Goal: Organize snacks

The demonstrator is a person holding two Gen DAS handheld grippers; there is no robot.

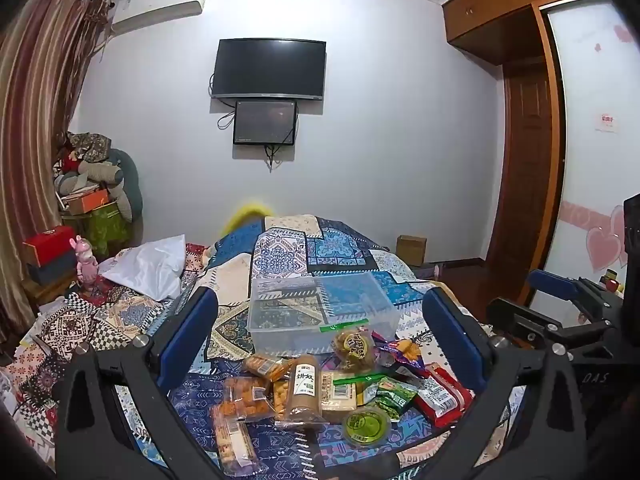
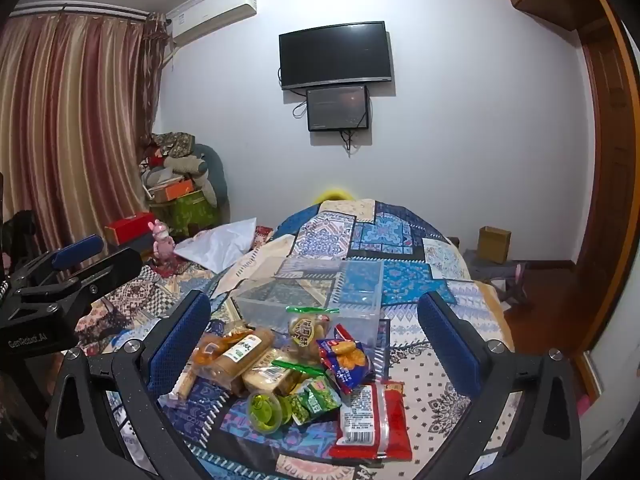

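Your left gripper (image 1: 320,344) hangs wide and empty above the heap of wrapped snacks (image 1: 320,384) on the patchwork quilt (image 1: 320,248). The clear plastic box (image 1: 320,308) waits just behind. Your right gripper (image 2: 316,344) gapes too, holding nothing.

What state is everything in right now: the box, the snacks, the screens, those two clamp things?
Clear plastic box: lidless, empty, upright on the bed.
Snack pile: loose on the quilt, outside the box.
Green jelly cup: sealed, tipped on its side.
Red packet: lying flat, unopened.
Television: off.
Left gripper: jaws wide open, empty.
Right gripper: jaws wide open, empty.
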